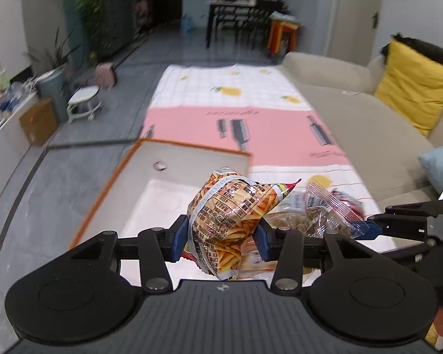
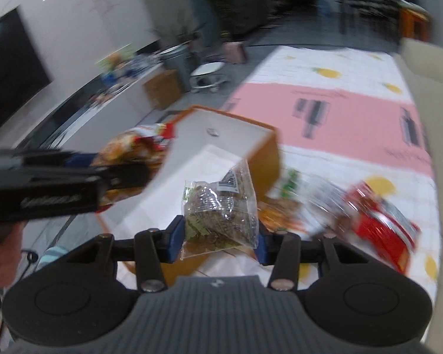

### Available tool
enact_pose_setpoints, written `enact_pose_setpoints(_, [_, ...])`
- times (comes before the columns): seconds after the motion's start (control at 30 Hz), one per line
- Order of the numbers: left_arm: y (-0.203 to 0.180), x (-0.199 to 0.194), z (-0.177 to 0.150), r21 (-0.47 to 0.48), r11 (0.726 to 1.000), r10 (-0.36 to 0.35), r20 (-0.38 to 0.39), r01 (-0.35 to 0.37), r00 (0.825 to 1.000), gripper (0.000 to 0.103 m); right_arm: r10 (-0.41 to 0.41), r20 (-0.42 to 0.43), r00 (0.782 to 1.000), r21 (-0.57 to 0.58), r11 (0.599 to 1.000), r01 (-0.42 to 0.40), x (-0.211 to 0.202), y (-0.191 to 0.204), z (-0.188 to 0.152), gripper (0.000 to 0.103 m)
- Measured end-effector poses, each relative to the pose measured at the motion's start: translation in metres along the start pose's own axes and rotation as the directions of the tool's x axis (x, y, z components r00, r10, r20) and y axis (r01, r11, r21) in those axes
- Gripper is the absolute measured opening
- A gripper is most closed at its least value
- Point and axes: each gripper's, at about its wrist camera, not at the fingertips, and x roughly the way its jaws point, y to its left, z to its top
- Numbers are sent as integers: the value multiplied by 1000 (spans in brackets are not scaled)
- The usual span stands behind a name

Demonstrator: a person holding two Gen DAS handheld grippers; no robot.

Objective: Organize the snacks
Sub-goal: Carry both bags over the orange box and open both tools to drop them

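My left gripper (image 1: 221,237) is shut on an orange fries snack bag (image 1: 230,212), held above the near end of the orange-rimmed white box (image 1: 192,152). My right gripper (image 2: 220,234) is shut on a clear packet of brown seeds (image 2: 221,209), held over the box's near right corner (image 2: 265,159). The right gripper also shows in the left wrist view (image 1: 369,224), holding the clear packet (image 1: 327,209) to the right of the fries bag. The left gripper with the fries bag (image 2: 133,150) shows at the left of the right wrist view. The box looks empty inside.
More snacks lie on the lemon-and-pink cloth (image 2: 339,100): a red packet (image 2: 381,230) and orange and green ones (image 2: 280,206) beside the box. A beige sofa (image 1: 354,112) with a yellow cushion (image 1: 413,85) runs along the right. A white stool (image 1: 84,100) and cardboard box (image 1: 38,121) stand left.
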Motion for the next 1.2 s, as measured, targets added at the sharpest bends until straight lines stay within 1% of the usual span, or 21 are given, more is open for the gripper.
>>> enact_pose_setpoints(0.1, [19,10,12,29,998,50,-66,-48,997,52,37,-24,999,-88,995,-39,21,26,18,45])
enact_pose_setpoints(0.17, [33,19,20,52,997,69,-107,-64,992,52,53,-59,997,-131,989,-61,40,39,29,45])
enact_pose_setpoints(0.27, [53,35,25,59,996,73,-174,-64,982,52,69,-110,992,-189,978,-89,68,58,43,45])
enact_pose_setpoints(0.37, [69,53,24,65,996,68,-242,-54,968,52,60,-148,987,-235,967,-94,93,69,49,45])
enact_pose_setpoints(0.5, [82,77,15,84,996,57,-329,-31,942,52,27,-217,976,-319,943,-97,125,84,47,45])
enact_pose_setpoints(0.57, [86,86,10,102,994,65,-366,-29,928,52,10,-250,968,-355,929,-101,139,89,46,45])
enact_pose_setpoints(0.67, [89,100,2,130,991,73,-431,-18,900,52,-8,-302,953,-405,906,-120,154,95,40,45])
enact_pose_setpoints(0.77, [93,113,-4,132,991,77,-488,-14,869,52,-26,-354,935,-427,894,-137,169,95,37,45])
enact_pose_setpoints(0.87, [97,122,-9,141,990,86,-522,-13,848,52,-34,-393,919,-439,885,-155,182,94,34,45])
enact_pose_setpoints(0.97, [97,129,-13,146,989,89,-547,-10,833,52,-45,-418,907,-450,878,-164,191,96,32,45])
enact_pose_setpoints(1.2, [95,140,-16,150,989,89,-581,-2,809,53,-67,-460,885,-464,868,-175,215,91,38,45])
